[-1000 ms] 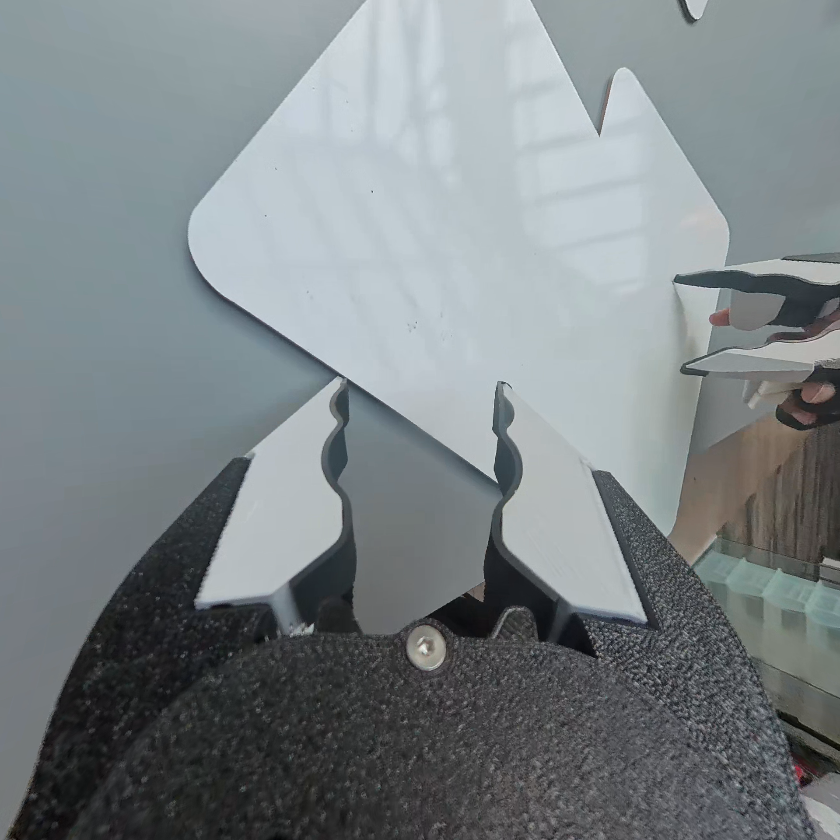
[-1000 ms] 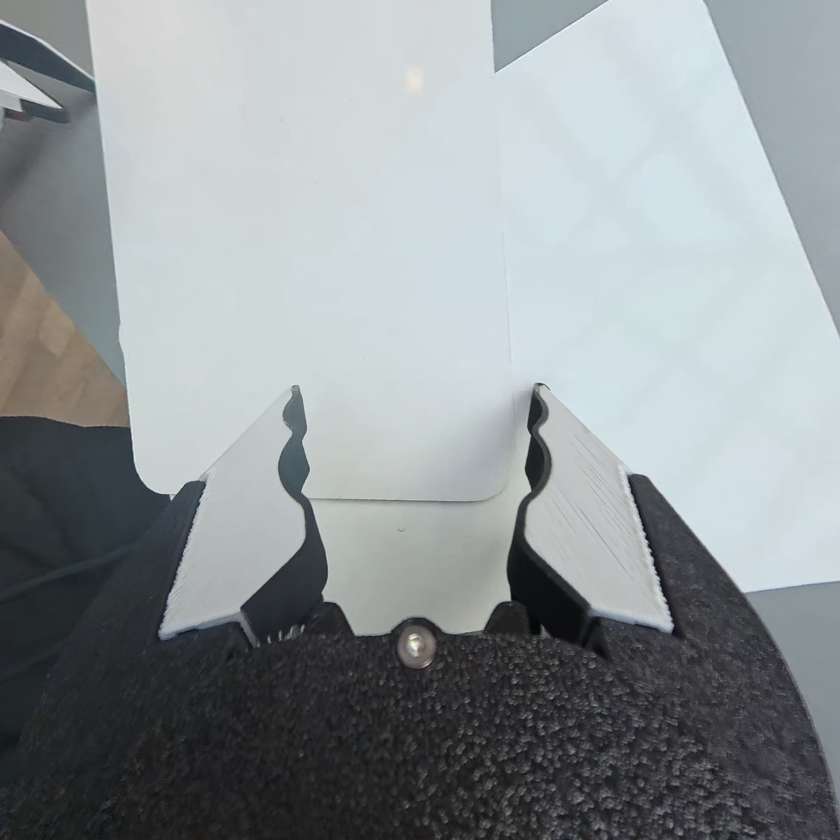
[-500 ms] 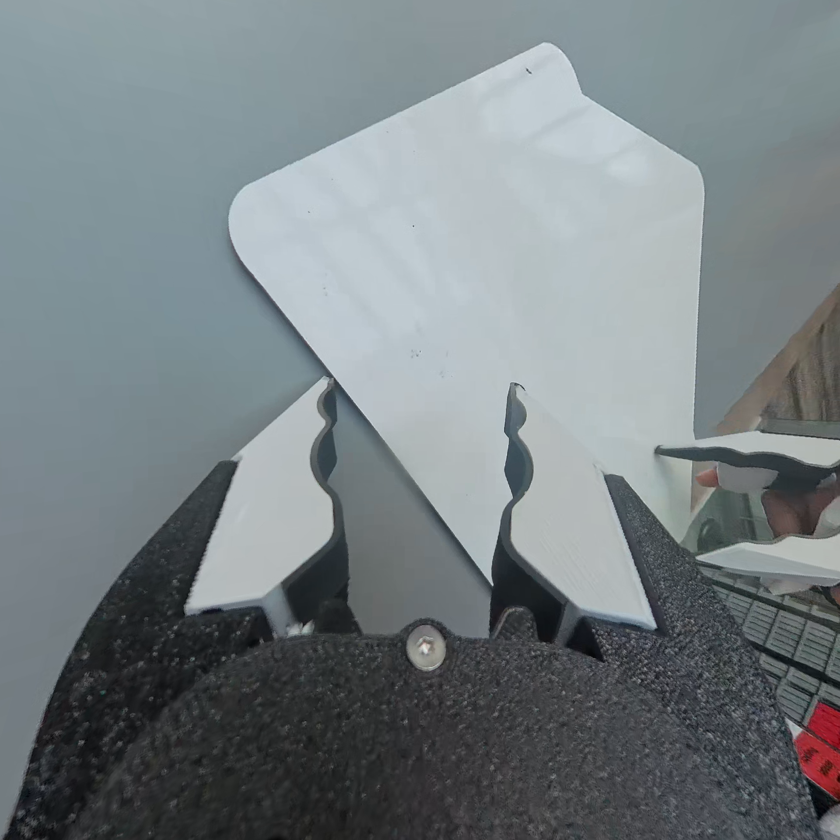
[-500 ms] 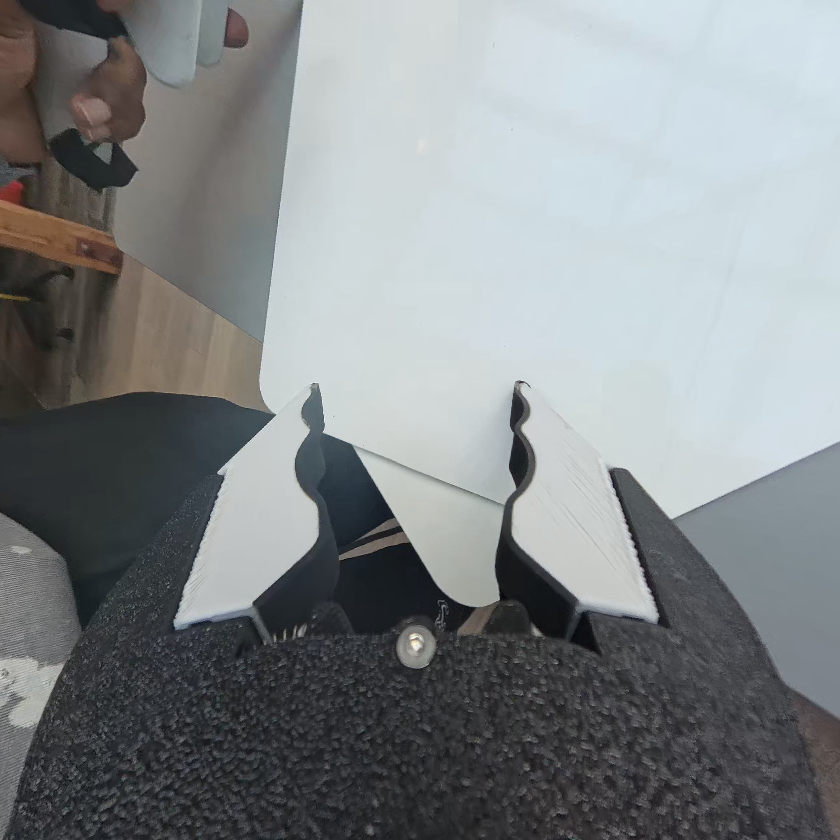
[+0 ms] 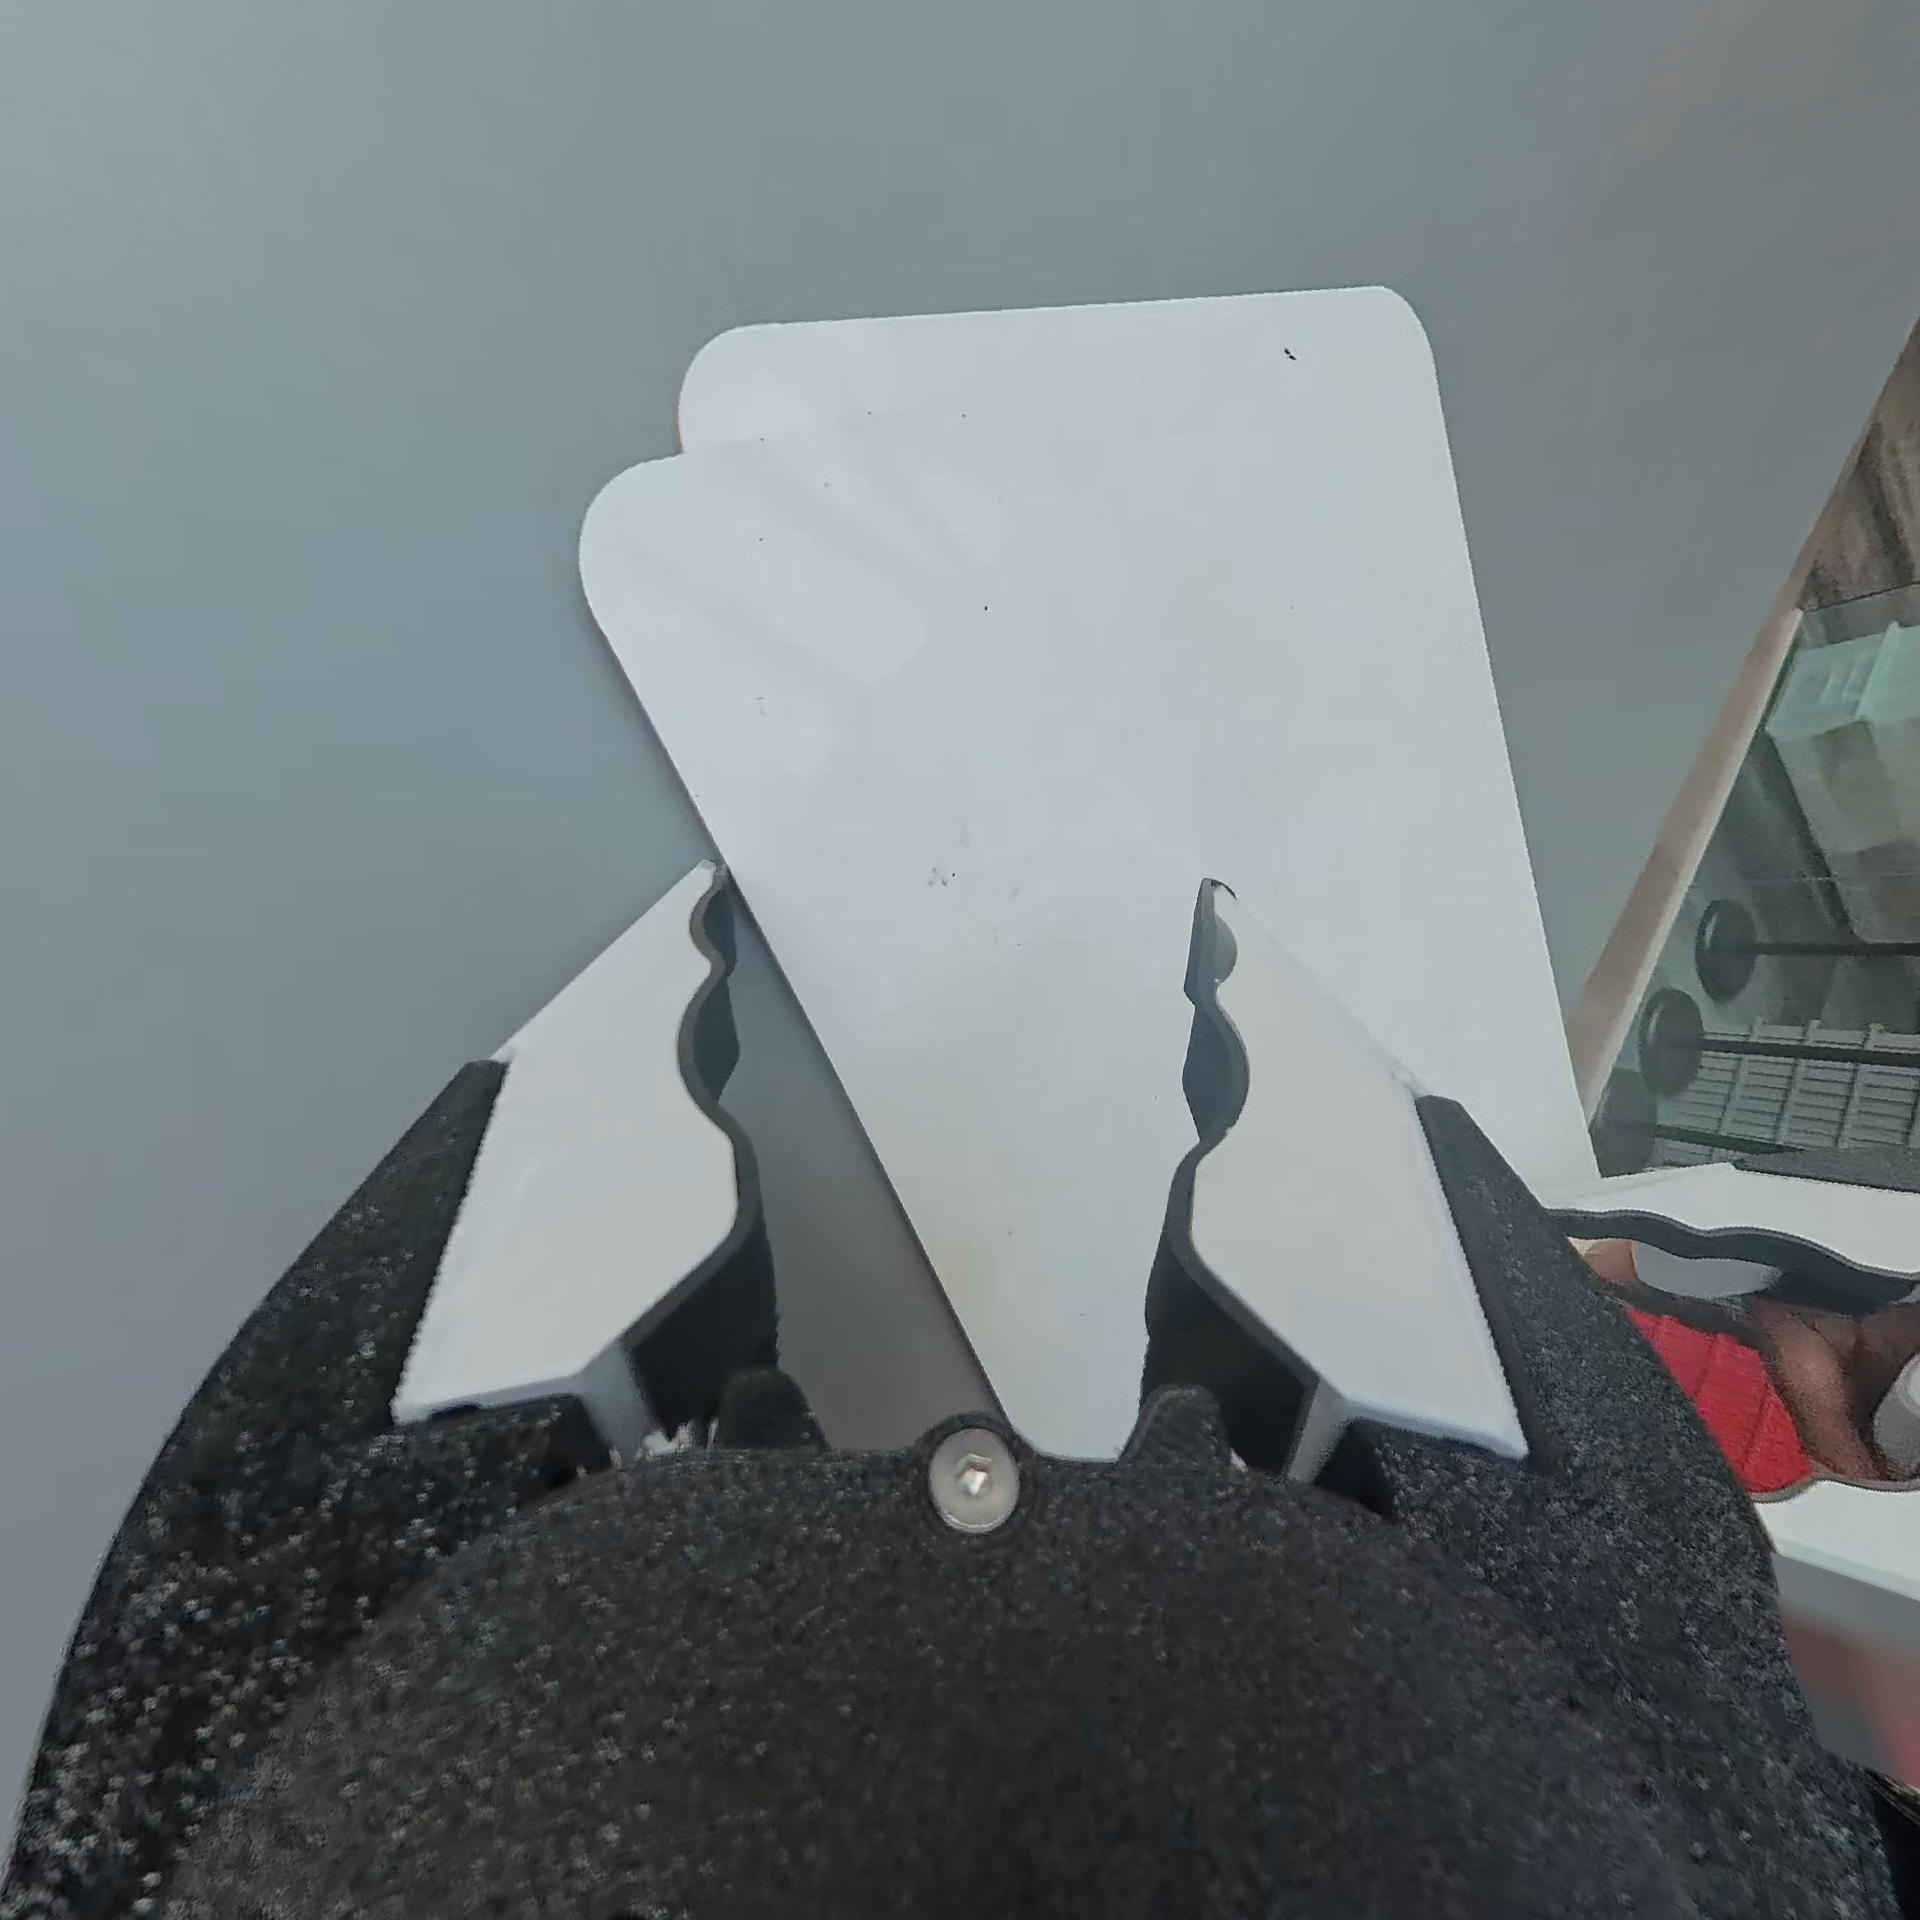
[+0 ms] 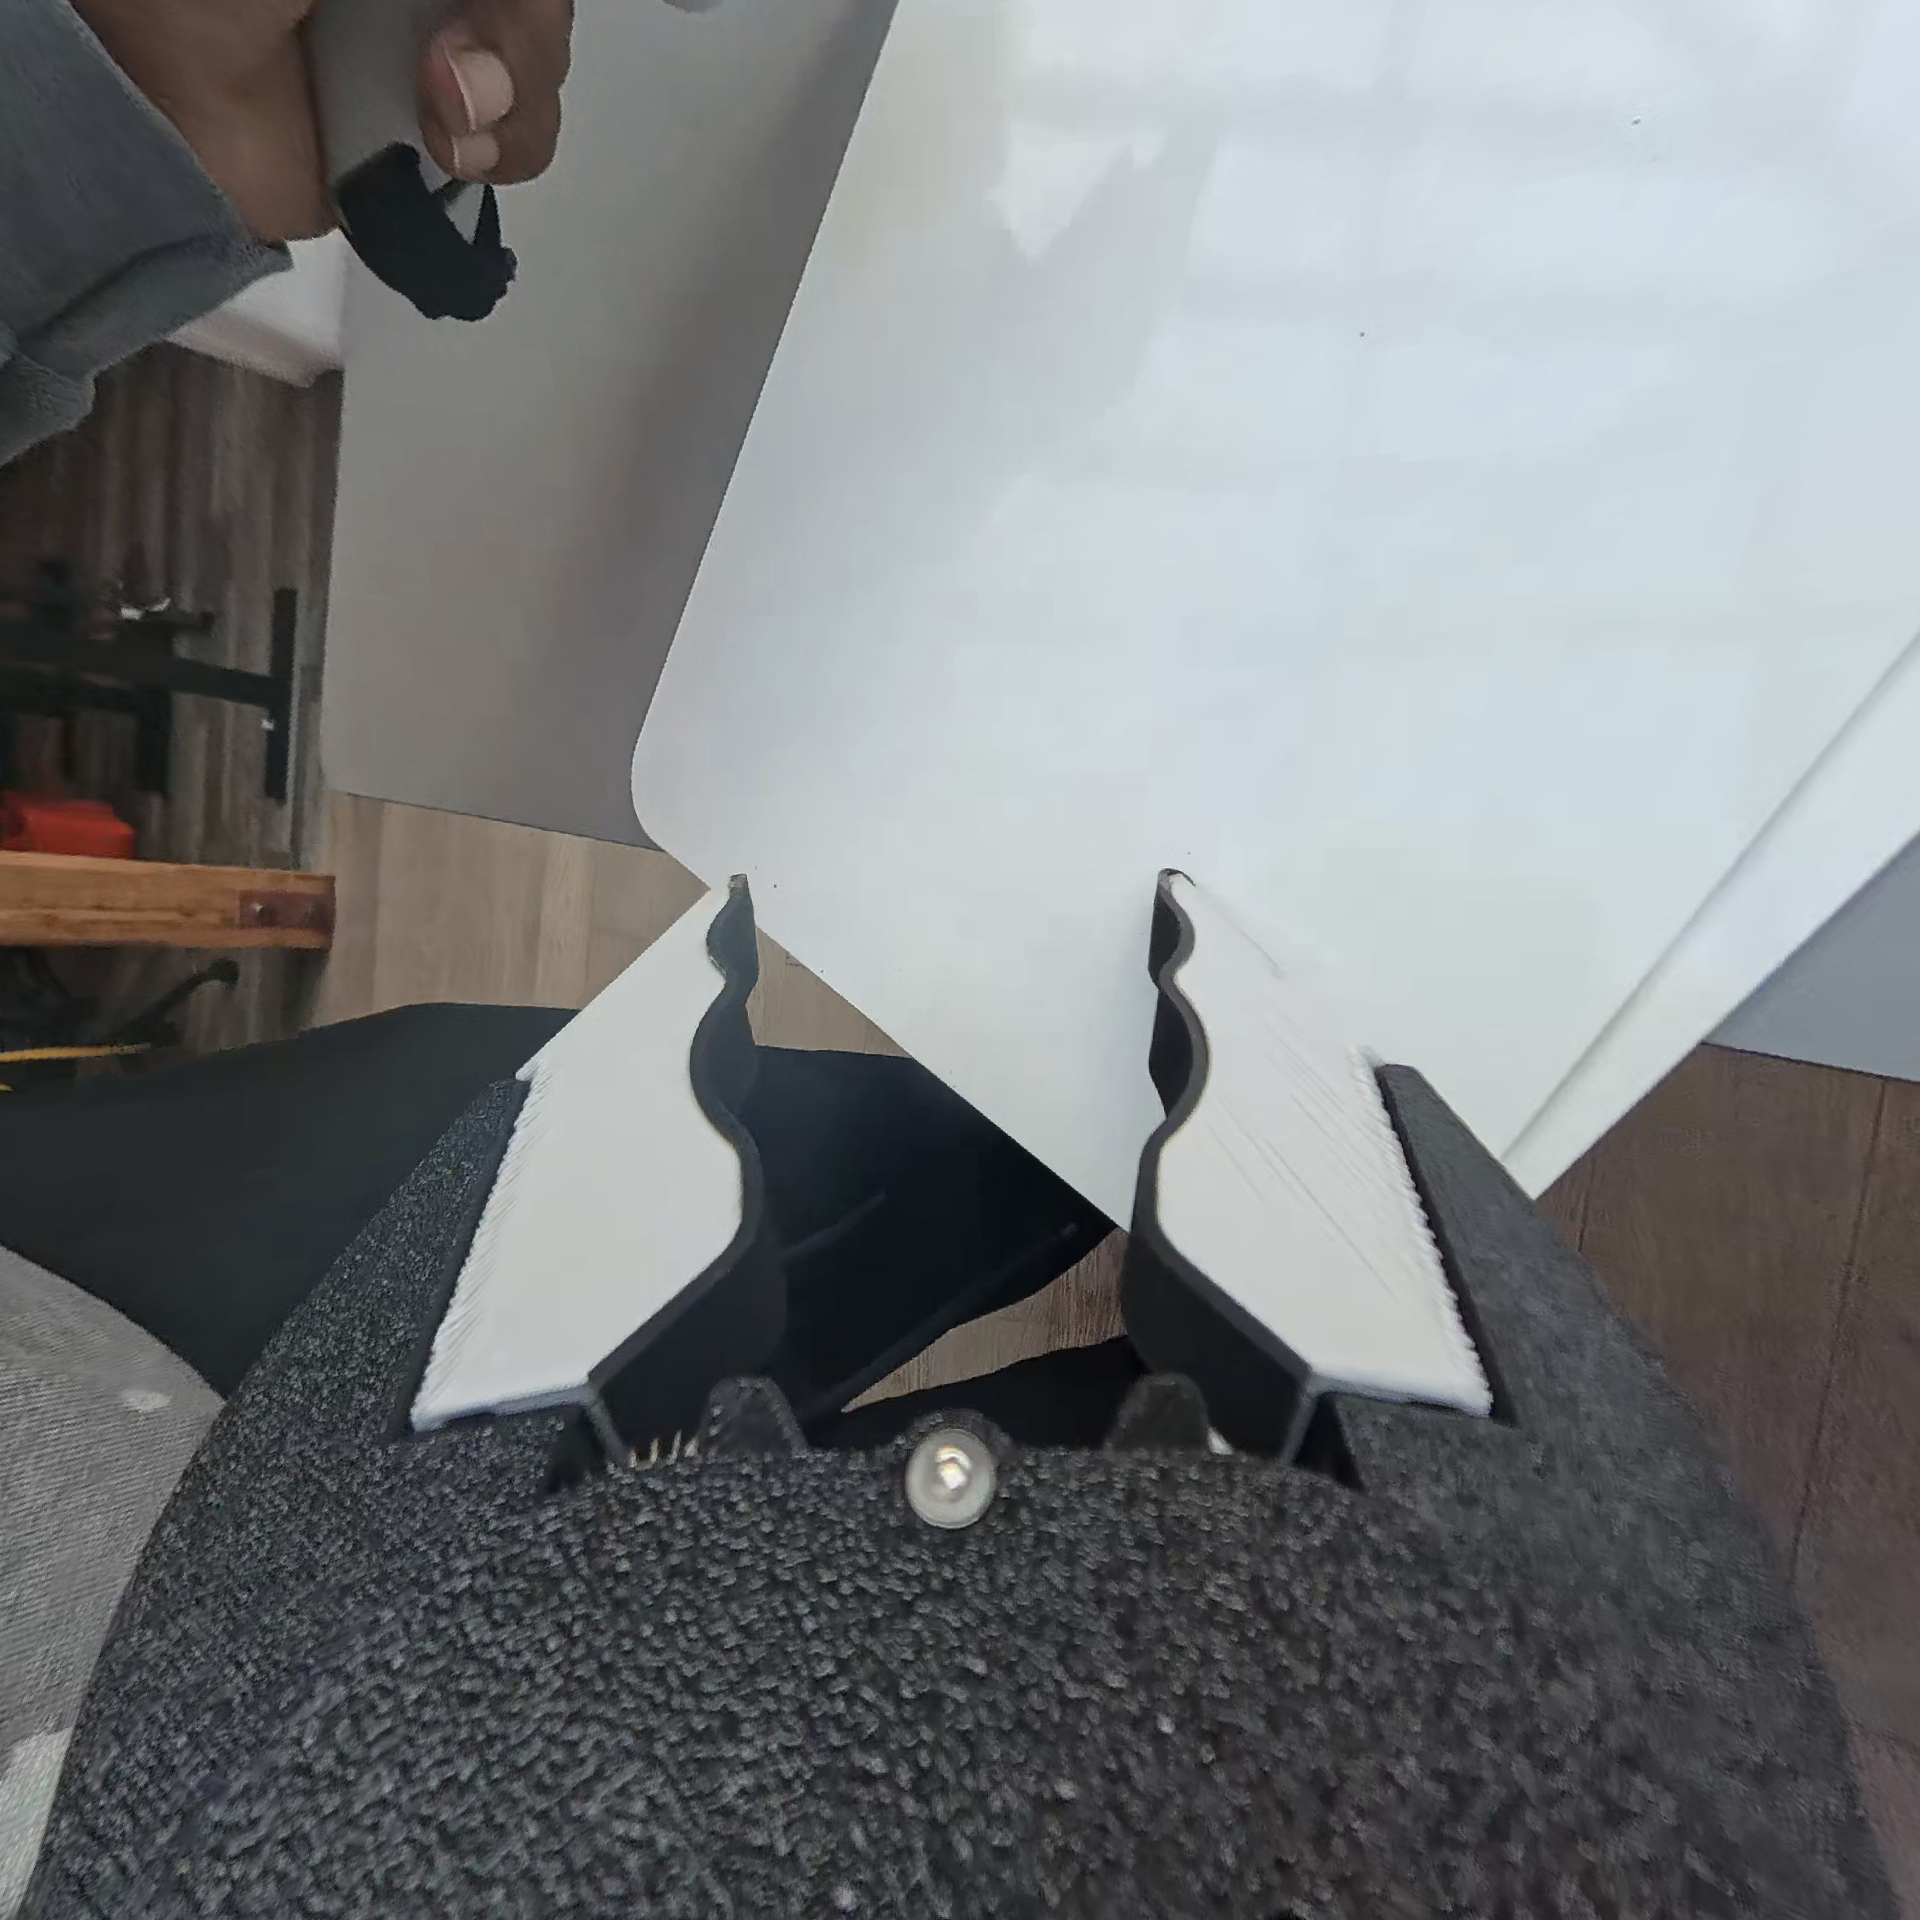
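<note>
Left wrist: left gripper (image 5: pixel 961 894) fingers spread wide, holding nothing, over two overlapping white sheets (image 5: pixel 1039 675) on the grey table (image 5: pixel 312 520); right gripper (image 5: pixel 1756 1257) at right edge.
Right wrist: right gripper (image 6: pixel 951 894) fingers apart, empty; white sheet corner (image 6: pixel 1039 935) lies between them, past the table edge; hand (image 6: pixel 343 114) top left.

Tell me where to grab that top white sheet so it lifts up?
Probably the top white sheet's rounded corner that pokes past the table edge. Come from the near side: the sheet is flat and thin, but the right gripper's fingers could close above and below there.
</note>
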`<act>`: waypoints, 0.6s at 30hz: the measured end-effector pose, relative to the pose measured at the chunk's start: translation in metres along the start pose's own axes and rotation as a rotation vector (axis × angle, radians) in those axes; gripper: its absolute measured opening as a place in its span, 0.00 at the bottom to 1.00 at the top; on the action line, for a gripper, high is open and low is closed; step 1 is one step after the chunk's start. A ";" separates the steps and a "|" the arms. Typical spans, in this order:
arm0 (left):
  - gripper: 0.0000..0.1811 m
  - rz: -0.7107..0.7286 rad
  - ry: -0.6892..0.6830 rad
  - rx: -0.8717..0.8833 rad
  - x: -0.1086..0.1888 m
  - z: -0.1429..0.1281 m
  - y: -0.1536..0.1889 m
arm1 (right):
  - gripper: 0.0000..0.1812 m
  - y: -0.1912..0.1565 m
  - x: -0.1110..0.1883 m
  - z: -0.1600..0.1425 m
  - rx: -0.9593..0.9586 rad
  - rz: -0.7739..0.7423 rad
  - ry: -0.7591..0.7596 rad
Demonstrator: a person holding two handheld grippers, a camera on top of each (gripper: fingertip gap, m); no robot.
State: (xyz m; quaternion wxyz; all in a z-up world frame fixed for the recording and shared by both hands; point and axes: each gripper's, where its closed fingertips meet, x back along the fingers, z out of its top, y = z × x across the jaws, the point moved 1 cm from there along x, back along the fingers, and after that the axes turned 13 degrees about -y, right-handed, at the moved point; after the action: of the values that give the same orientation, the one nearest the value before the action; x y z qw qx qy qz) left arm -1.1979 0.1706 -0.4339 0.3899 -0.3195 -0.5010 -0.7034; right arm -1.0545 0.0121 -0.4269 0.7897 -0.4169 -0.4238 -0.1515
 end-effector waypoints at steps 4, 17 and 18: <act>0.50 -0.054 -0.002 -0.063 -0.008 0.011 0.016 | 0.46 0.009 0.012 0.007 -0.059 -0.007 0.052; 0.47 -0.055 -0.100 -0.167 0.002 -0.052 0.031 | 0.50 0.051 0.009 -0.071 -0.712 0.183 0.421; 0.45 -0.040 -0.098 -0.181 0.000 -0.054 0.033 | 0.46 0.047 0.003 -0.059 -0.743 0.265 0.473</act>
State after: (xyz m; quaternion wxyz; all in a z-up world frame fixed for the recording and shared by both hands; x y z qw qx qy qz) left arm -1.1725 0.1125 -0.4350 0.3202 -0.3775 -0.4602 -0.7370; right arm -0.9926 -0.0054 -0.4665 0.6744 -0.6762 -0.0921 -0.2818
